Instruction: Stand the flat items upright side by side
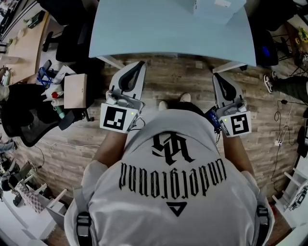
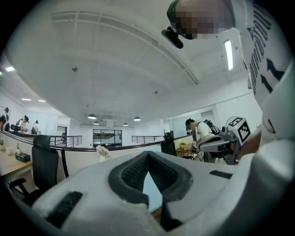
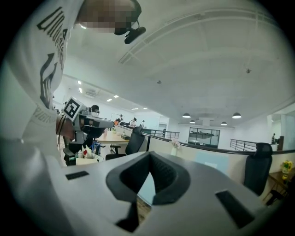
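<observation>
Pale-blue table (image 1: 168, 38) spans the top. I hold left tool (image 1: 138, 65) and right tool (image 1: 217, 77) closed, empty, below it, likely parked clear.

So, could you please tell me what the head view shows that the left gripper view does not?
Only the head view: the person's shoes and a pale box at the far edge of the light blue table. Only the left gripper view: pendant lamps, a railing and, close up, the jaws of the left gripper, closed on nothing. Both: the right gripper and the person's printed white shirt.
</observation>
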A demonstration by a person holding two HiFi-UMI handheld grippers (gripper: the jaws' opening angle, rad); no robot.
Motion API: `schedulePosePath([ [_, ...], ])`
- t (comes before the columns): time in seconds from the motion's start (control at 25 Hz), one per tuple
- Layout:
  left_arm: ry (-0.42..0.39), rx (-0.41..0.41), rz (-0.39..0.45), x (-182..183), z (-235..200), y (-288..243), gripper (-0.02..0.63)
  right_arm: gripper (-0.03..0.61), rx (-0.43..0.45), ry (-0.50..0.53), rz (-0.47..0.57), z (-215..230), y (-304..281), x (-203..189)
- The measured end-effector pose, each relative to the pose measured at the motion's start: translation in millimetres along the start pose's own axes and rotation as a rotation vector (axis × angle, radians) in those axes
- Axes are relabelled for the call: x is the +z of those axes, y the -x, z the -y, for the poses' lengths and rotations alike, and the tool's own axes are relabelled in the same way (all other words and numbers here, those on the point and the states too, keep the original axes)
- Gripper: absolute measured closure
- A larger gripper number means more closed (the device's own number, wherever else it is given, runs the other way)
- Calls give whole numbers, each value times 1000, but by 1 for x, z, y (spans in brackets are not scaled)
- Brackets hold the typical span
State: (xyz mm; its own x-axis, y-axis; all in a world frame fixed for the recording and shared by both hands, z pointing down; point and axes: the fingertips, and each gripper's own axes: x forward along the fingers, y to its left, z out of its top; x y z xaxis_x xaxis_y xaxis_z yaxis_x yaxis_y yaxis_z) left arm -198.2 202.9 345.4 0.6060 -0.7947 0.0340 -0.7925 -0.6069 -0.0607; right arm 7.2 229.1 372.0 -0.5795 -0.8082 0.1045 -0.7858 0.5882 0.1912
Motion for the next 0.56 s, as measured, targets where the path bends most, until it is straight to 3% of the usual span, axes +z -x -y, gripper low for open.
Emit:
schedulePosePath([
  [0.56,-1,-9,8,6,4,2,614,574,5,-11,25,-2,0,8],
])
